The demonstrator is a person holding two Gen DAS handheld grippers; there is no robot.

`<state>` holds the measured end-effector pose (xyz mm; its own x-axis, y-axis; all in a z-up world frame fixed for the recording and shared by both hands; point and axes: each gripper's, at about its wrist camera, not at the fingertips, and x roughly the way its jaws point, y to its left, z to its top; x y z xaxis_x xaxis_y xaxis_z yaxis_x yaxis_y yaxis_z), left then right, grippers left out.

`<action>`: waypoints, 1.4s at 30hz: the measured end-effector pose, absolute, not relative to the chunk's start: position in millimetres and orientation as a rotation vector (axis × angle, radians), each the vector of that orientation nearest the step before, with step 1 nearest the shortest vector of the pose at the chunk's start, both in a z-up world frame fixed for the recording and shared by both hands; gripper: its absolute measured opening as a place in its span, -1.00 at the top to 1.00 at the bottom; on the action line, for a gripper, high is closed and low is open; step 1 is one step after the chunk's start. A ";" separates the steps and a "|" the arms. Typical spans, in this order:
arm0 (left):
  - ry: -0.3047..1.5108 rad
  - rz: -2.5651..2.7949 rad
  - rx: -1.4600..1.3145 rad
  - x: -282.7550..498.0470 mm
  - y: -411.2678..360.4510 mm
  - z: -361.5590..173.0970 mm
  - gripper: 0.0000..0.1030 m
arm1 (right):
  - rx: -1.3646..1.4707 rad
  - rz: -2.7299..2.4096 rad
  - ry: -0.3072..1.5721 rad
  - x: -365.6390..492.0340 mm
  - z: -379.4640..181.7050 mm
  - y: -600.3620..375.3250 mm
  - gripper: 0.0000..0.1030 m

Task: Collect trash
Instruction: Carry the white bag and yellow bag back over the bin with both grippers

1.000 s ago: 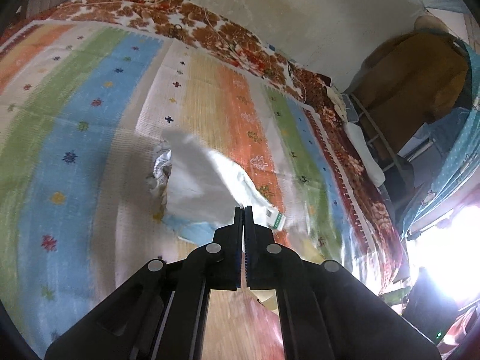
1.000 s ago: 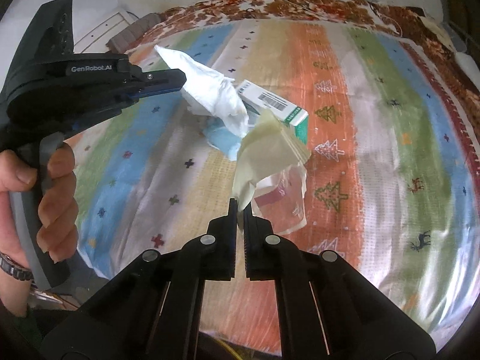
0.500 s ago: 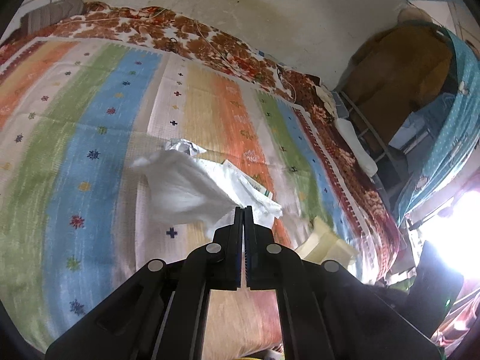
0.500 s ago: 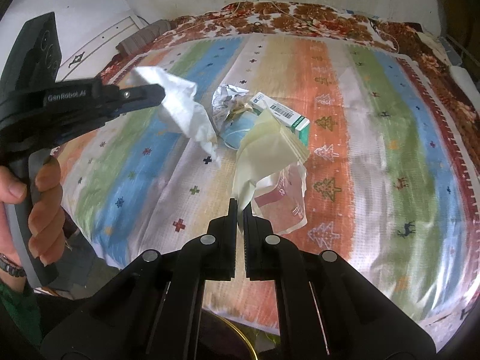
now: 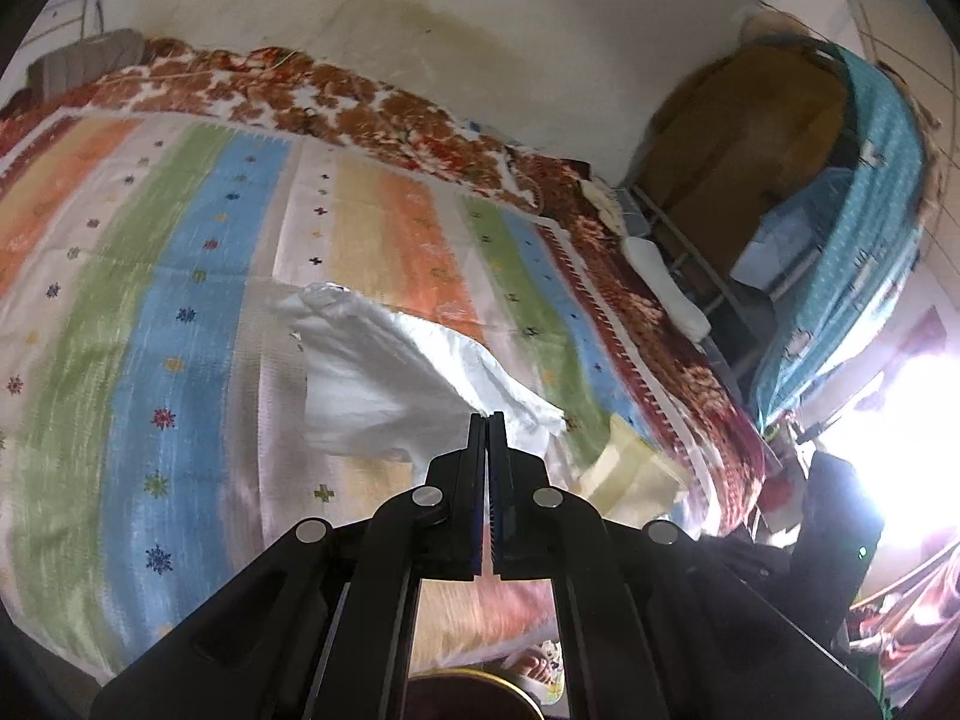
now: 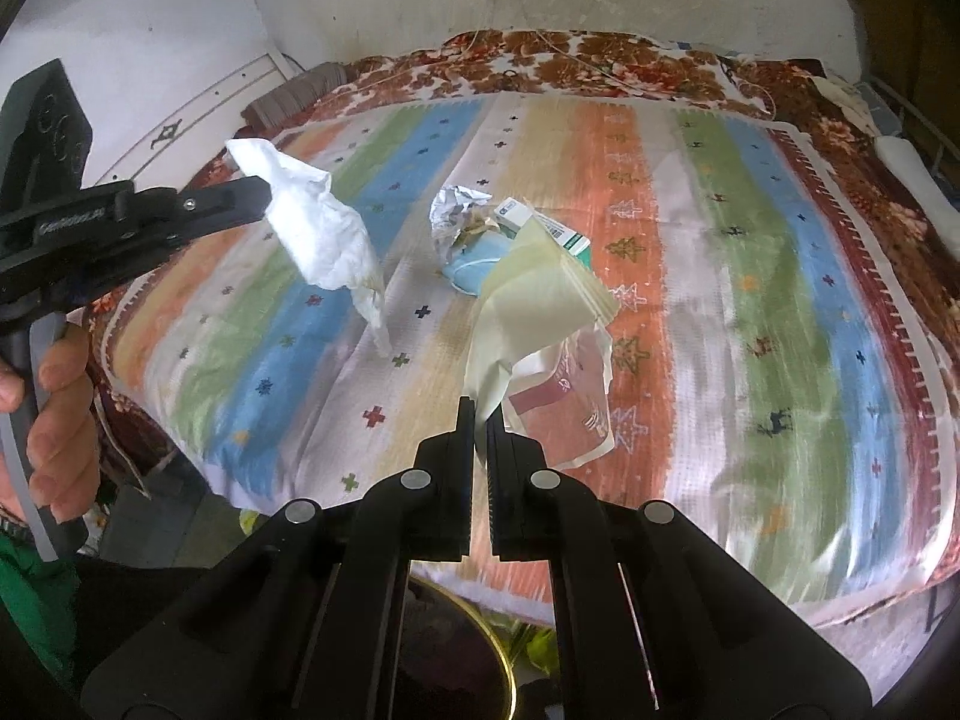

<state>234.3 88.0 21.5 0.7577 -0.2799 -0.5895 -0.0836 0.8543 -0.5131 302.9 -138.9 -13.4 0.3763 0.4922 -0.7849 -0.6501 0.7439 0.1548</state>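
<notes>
On the striped bed cover [image 6: 750,312] remain crumpled foil [image 6: 454,211], a green carton [image 6: 555,232] and a clear wrapper [image 6: 570,414]. Left gripper [image 5: 487,420] jaws clamp white tissue [image 5: 384,384], right gripper [image 6: 477,414] jaws clamp yellowish paper [image 6: 534,300]; both now hang higher above the bed than before.

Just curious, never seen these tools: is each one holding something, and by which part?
Left gripper pinches white tissue near its top; right gripper pinches pale yellow paper by its lower corner.

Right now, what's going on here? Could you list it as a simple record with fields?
left gripper: shut on white tissue, lifted off the bed
right gripper: shut on pale yellow paper, lifted off the bed
still on striped bedspread: crumpled foil, blue mask, green-and-white carton, clear plastic wrapper
below the grippers: round brass-rimmed container, contents unclear
</notes>
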 end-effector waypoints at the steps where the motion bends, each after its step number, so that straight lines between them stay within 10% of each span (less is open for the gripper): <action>1: 0.708 -0.119 -0.545 230.8 86.2 23.3 1.00 | -0.195 0.736 0.927 300.0 -12.6 -140.7 0.94; 42: 0.719 -0.246 -0.567 86.8 23.0 18.8 1.00 | -0.156 0.802 0.855 153.7 -3.2 -201.8 0.94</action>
<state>86.8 23.0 18.8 0.7319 -0.4003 -0.5515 0.0219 0.8227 -0.5680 153.7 -201.8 -3.2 0.3898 0.5684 -0.7245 -0.6868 0.7036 0.1825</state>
